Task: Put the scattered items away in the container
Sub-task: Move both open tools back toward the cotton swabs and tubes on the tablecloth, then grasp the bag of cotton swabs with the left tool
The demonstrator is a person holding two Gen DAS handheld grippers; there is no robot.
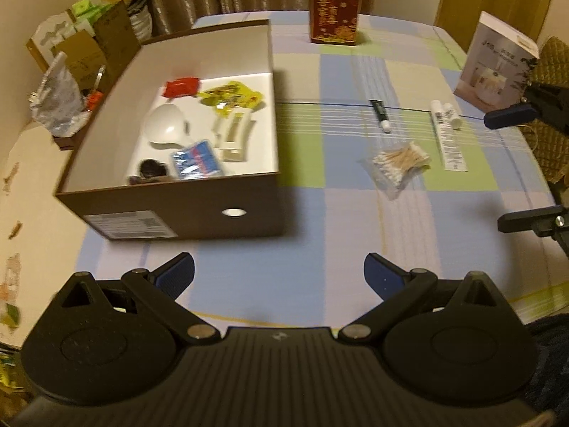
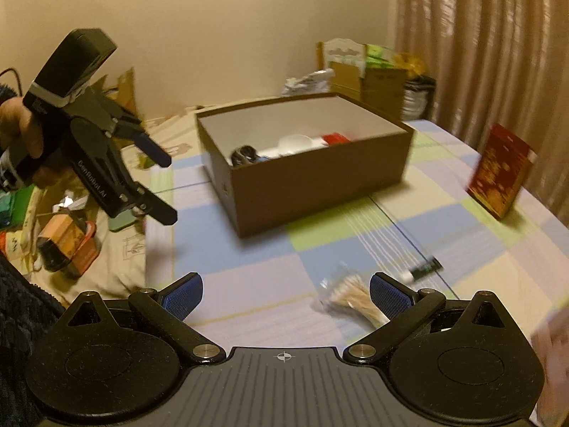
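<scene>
A brown cardboard box [image 1: 185, 206] with a white inside stands on the checked tablecloth and holds several items: a white bowl, a red packet, a yellow packet, a blue pack. It also shows in the right wrist view [image 2: 320, 192]. On the cloth lie a bag of cotton swabs [image 1: 398, 162], a dark green tube [image 1: 379, 114] and two white tubes [image 1: 446, 138]. My left gripper [image 1: 279, 274] is open and empty in front of the box. My right gripper [image 2: 286, 295] is open and empty, just above the swab bag [image 2: 350, 299]; the green tube [image 2: 423, 270] lies beyond it.
A red tin [image 1: 334, 10] stands at the table's far edge and a white product box [image 1: 498, 60] at the right. Cartons and bags [image 1: 81, 57] are piled left of the box. The left gripper shows in the right wrist view [image 2: 167, 185], over floor clutter.
</scene>
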